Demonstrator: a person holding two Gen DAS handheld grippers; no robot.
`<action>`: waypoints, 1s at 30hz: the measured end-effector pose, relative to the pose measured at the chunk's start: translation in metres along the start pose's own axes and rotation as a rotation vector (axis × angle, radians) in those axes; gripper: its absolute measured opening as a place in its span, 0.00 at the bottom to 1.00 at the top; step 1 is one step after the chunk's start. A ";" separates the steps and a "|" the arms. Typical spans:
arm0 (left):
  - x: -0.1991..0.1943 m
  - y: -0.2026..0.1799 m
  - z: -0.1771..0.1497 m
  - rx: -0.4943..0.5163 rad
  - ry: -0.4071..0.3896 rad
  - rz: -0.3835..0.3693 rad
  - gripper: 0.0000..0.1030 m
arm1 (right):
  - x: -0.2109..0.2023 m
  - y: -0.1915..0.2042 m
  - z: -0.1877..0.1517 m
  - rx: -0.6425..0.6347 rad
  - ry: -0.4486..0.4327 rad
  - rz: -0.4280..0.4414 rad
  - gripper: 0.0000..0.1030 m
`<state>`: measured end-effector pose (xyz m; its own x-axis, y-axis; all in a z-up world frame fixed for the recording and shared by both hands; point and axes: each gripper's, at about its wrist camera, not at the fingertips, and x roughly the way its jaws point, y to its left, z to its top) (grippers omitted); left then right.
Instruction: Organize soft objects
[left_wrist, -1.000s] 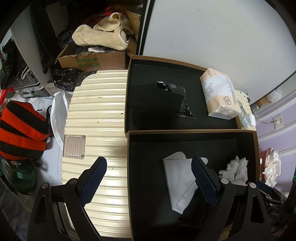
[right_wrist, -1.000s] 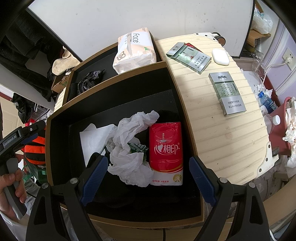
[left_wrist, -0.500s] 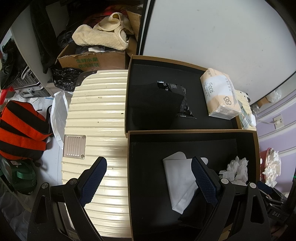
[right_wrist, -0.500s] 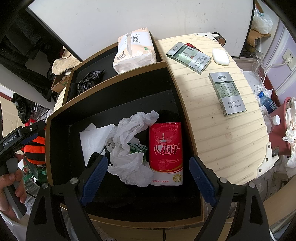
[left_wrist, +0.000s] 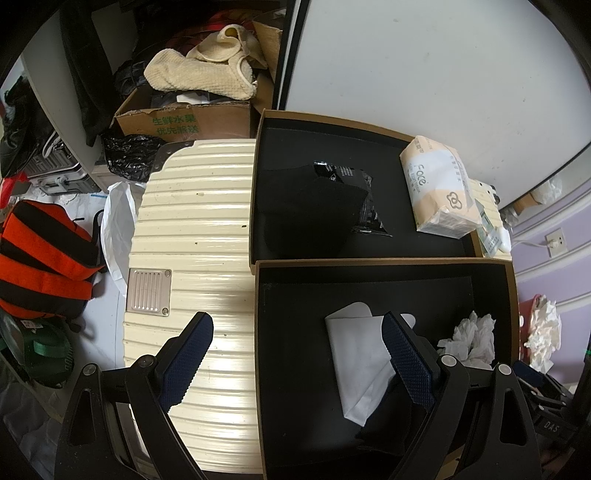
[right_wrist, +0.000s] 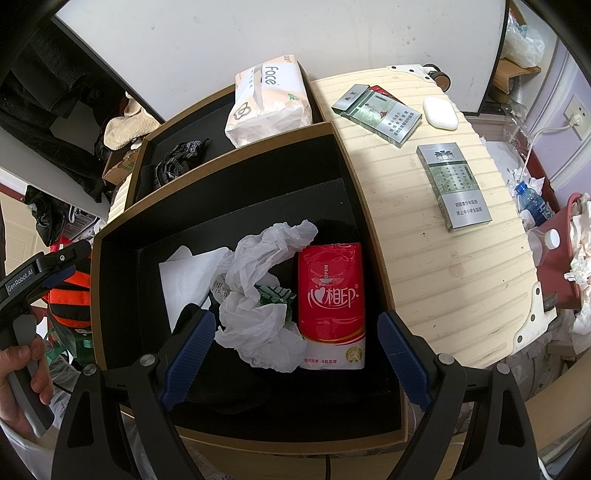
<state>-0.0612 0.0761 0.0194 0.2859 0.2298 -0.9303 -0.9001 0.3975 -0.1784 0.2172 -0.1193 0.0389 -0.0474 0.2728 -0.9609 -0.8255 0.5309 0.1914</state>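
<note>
Two black-lined cardboard boxes sit edge to edge on a cream ribbed suitcase (left_wrist: 192, 221) that serves as the worktop. The near box (right_wrist: 110, 295) holds a red tissue pack (right_wrist: 332, 299) lying flat toward its right side, a crumpled white plastic bag (right_wrist: 262, 291) touching the pack's left edge, and a white folded sheet (right_wrist: 184, 280) further left, partly under the bag. A dark soft item lies on the box floor near the front wall; what it is cannot be told. The far box (left_wrist: 258, 184) holds a peach "Face" tissue pack (left_wrist: 436, 192) at its right end and a black packet (left_wrist: 332, 199) near the middle, well apart from each other.

The right gripper (right_wrist: 295, 358) hangs over the near box, jaws spread wide with nothing gripped, the bag and red pack lying below between them. The left gripper (left_wrist: 295, 358) has its jaws released too, straddling the near box's left wall: one finger over the suitcase, the other over the white sheet. A hand (right_wrist: 22, 373) holds the left gripper's handle at the edge of the right wrist view.

On the bare suitcase to the right lie two cigarette cartons (right_wrist: 454, 184) and a white oval case (right_wrist: 439, 112)
</note>
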 end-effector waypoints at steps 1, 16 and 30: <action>0.000 0.000 0.000 0.000 0.000 0.000 0.88 | 0.000 0.000 0.000 0.001 0.000 0.000 0.86; 0.000 0.002 -0.001 -0.001 0.001 -0.001 0.88 | 0.001 0.000 0.001 0.002 0.001 -0.001 0.86; 0.000 0.002 0.000 -0.001 0.002 -0.001 0.88 | 0.001 0.001 0.002 0.002 0.001 -0.001 0.86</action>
<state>-0.0628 0.0764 0.0191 0.2861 0.2276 -0.9308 -0.9001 0.3971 -0.1796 0.2175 -0.1172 0.0379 -0.0469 0.2714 -0.9613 -0.8242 0.5332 0.1907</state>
